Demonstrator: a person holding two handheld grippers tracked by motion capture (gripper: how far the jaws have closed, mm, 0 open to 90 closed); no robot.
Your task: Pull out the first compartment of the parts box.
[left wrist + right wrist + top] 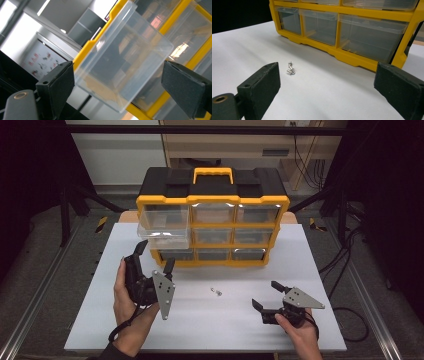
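Hanging well out of the top-left slot of the yellow organizer (212, 200), the clear drawer (163, 224) looks empty and could tip or slide free if the left tool (154, 256), open with the drawer's front between its jaws but untouched, knocks it. Small screws (216, 291) lie on the desk (200, 320) before the organizer; the right tool (265, 294), nearer still, stands open and empty.

The white worktop (100, 310) carries a yellow-and-black drawer cabinet (212, 217) at its 12 o'clock edge and small metal screws (216, 291) near centre, at 6 o'clock from the cabinet.
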